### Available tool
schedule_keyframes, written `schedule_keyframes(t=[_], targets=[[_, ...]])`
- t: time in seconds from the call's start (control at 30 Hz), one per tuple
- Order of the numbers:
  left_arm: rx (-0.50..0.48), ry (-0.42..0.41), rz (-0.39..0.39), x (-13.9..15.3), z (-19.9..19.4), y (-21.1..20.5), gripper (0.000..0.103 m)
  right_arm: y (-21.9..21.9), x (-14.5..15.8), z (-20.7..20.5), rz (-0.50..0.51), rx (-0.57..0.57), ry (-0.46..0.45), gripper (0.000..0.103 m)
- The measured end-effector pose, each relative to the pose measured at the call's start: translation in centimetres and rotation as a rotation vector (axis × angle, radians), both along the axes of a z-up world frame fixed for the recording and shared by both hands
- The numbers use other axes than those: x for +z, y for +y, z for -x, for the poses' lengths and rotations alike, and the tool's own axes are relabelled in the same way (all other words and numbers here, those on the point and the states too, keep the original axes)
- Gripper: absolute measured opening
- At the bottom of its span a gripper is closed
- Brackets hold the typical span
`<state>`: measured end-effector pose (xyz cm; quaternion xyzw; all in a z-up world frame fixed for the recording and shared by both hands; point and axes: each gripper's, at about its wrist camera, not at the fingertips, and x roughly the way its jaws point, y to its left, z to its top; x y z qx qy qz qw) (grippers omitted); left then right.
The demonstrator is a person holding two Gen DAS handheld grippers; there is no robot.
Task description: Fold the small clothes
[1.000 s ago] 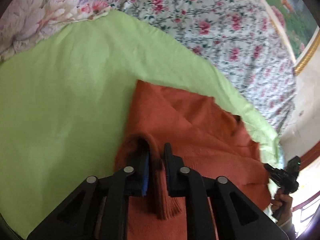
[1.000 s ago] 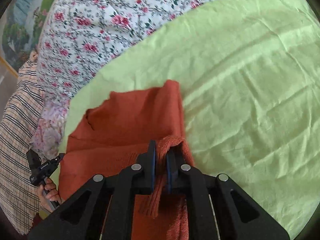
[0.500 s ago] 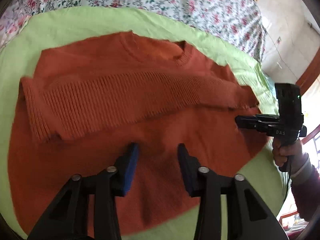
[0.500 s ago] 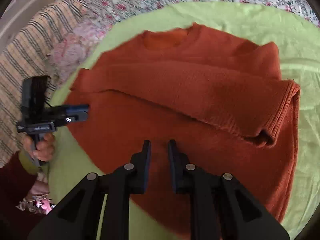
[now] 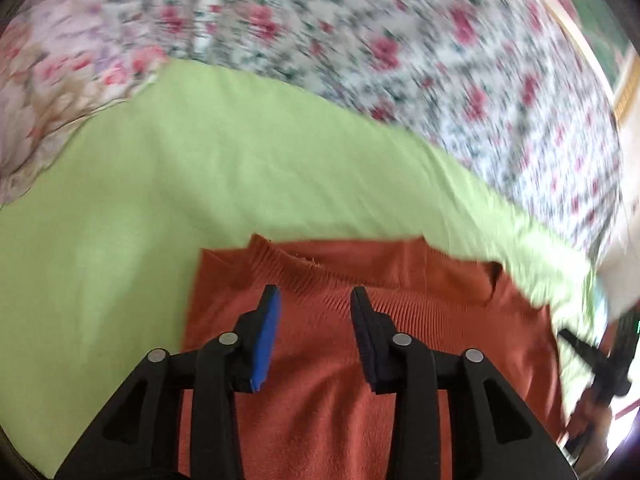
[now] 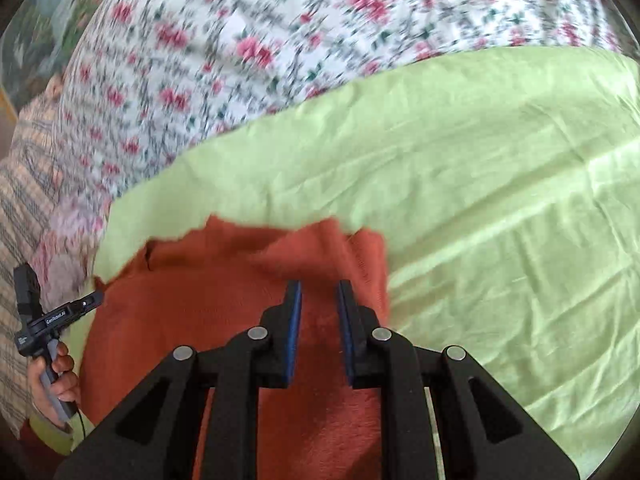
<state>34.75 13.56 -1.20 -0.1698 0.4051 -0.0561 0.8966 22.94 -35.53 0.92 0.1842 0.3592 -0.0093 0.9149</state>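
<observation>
Floral bedding blurred, rust knit sweater cut off below on wrinkled green sheet; left gripper opening, right gripper released, both empty.

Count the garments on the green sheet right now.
1. An orange sweater lies on the green sheet, under both grippers, neither holding it; the left gripper is opening. It runs out of frame at the bottom, so anything below could be hidden.
</observation>
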Motion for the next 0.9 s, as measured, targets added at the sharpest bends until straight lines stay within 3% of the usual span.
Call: schedule_keyframes(t=[0.1, 0.37, 0.57, 0.63, 0.77, 0.9], targets=[[0.012, -0.007, 0.022, 0.1, 2.1, 0.5, 0.038, 1.0, 0.3, 1.9, 0.009, 0.02, -0.005, 0.019], [-0.012, 0.014, 0.13, -2.3, 13.7, -1.0, 0.041, 3.1, -2.0, 8.6, -0.049, 0.044, 0.013, 0.02], [0.006, 0.008, 0.184, -3.8, 21.8, -1.5, 0.059, 5.6, -3.2, 13.4, -0.078, 0.048, 0.005, 0.02], [0.0, 0.009, 0.173, -4.0, 23.6, -1.6, 0.06, 6.3, -3.4, 14.6, -0.079, 0.058, 0.001, 0.02], [0.014, 0.037, 0.197, -5.2, 25.9, -1.2, 0.061, 7.5, -3.7, 16.5, -0.084, 0.065, 0.001, 0.037], [0.054, 0.064, 0.258, -6.7, 26.3, 0.1, 0.062, 8.5, -3.7, 17.3, -0.073, 0.09, 0.007, 0.037]])
